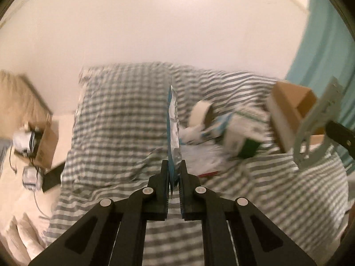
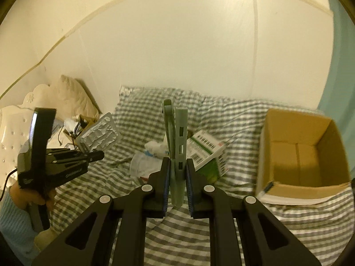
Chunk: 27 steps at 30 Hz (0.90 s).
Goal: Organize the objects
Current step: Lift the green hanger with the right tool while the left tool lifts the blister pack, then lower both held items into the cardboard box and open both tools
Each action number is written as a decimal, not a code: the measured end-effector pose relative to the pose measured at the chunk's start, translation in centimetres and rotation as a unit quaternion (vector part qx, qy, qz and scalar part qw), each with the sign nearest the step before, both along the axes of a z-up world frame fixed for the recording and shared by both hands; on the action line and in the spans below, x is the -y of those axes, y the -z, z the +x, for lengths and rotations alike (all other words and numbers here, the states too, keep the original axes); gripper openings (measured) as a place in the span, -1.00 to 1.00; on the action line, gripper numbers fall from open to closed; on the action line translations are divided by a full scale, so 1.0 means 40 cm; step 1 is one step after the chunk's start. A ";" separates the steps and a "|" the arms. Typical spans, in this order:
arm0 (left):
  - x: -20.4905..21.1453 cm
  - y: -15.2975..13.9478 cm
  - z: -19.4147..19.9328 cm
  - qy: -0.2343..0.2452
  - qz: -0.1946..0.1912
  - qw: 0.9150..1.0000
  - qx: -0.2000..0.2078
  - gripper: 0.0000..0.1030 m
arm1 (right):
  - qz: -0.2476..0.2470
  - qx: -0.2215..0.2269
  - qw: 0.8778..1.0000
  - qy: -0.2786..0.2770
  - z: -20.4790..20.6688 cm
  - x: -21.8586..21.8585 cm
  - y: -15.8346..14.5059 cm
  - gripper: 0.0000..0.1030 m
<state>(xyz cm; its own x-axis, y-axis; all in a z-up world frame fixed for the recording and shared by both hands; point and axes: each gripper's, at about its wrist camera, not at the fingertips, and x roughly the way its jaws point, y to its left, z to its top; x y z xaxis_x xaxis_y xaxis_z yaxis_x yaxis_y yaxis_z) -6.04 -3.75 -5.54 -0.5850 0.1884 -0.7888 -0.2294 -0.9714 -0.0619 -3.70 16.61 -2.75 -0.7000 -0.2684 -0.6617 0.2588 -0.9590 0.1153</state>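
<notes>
My left gripper point(image 1: 173, 168) is shut on a silver foil blister pack point(image 1: 173, 128), which stands edge-on above the striped bed cover point(image 1: 115, 119). In the right wrist view the same pack point(image 2: 99, 135) sticks up from the left gripper point(image 2: 93, 155), held by a hand point(image 2: 44, 197) in a light blue sleeve. My right gripper point(image 2: 178, 166) is shut on a pale green plastic case point(image 2: 180, 137) with slots along its side. That case point(image 1: 317, 119) also shows at the right of the left wrist view. An open cardboard box point(image 2: 299, 153) sits on the bed at the right.
A pile lies mid-bed: a green-and-white carton point(image 2: 208, 153), a white tape roll point(image 1: 200, 113) and white wrappers point(image 2: 144, 164). A second cardboard box point(image 1: 42, 141) with cables stands beside the bed at the left. A teal curtain point(image 1: 321, 51) hangs on the right, with a wall behind.
</notes>
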 end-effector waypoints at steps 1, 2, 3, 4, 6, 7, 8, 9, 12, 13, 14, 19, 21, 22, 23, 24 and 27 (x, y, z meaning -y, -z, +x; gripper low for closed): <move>-0.014 -0.026 0.001 0.005 0.001 1.000 -0.006 -0.86 | 0.000 -0.006 1.000 0.003 0.009 -0.007 -0.018 -0.76; -0.031 -0.046 0.005 0.008 0.000 1.000 -0.011 -0.86 | 0.000 -0.012 1.000 0.006 0.015 -0.021 -0.040 -0.76; -0.051 -0.066 0.007 0.012 -0.001 1.000 -0.017 -0.86 | 0.002 -0.021 1.000 0.012 0.024 -0.040 -0.068 -0.76; -0.087 -0.099 0.013 0.022 0.002 0.999 -0.027 -0.86 | 0.005 -0.027 0.999 0.016 0.031 -0.055 -0.088 -0.76; -0.139 -0.139 0.016 0.038 0.019 0.998 -0.038 -0.86 | 0.018 -0.043 0.998 0.028 0.044 -0.097 -0.140 -0.76; -0.184 -0.166 0.017 0.054 0.031 0.997 -0.045 -0.86 | 0.024 -0.049 0.998 0.033 0.047 -0.117 -0.161 -0.76; -0.216 -0.181 0.017 0.063 0.034 0.996 -0.050 -0.86 | 0.029 -0.055 0.997 0.038 0.047 -0.138 -0.184 -0.76; -0.251 -0.195 0.017 0.072 0.034 0.995 -0.055 -0.86 | 0.037 -0.058 0.997 0.043 0.044 -0.167 -0.208 -0.76; -0.390 -0.230 0.012 0.110 0.033 0.991 -0.072 -0.86 | 0.072 -0.060 0.994 0.056 0.018 -0.239 -0.249 -0.76; -0.427 -0.232 0.008 0.121 0.037 0.989 -0.071 -0.86 | 0.083 -0.059 0.993 0.060 0.010 -0.261 -0.255 -0.76; -0.457 -0.231 0.003 0.128 0.040 0.988 -0.070 -0.86 | 0.100 -0.058 0.991 0.069 -0.002 -0.295 -0.261 -0.76; -0.642 -0.190 -0.031 0.169 0.032 0.984 -0.049 -0.86 | 0.076 -0.040 0.991 0.100 -0.058 -0.439 -0.231 -0.76; -0.687 -0.164 -0.045 0.181 0.028 0.982 -0.041 -0.86 | 0.059 -0.019 0.992 0.110 -0.086 -0.496 -0.189 -0.76; -0.716 -0.141 -0.060 0.185 0.025 0.982 -0.031 -0.86 | 0.056 -0.010 0.992 0.113 -0.098 -0.515 -0.170 -0.76; -0.735 -0.122 -0.070 0.186 0.023 0.982 -0.023 -0.86 | 0.055 0.000 0.992 0.116 -0.112 -0.533 -0.147 -0.76; -0.751 -0.106 -0.079 0.188 0.021 0.982 -0.015 -0.86 | 0.053 0.013 0.992 0.118 -0.128 -0.555 -0.120 -0.76; -0.801 -0.046 -0.102 0.190 0.012 0.982 0.008 -0.86 | 0.041 0.043 0.990 0.125 -0.166 -0.604 -0.057 -0.76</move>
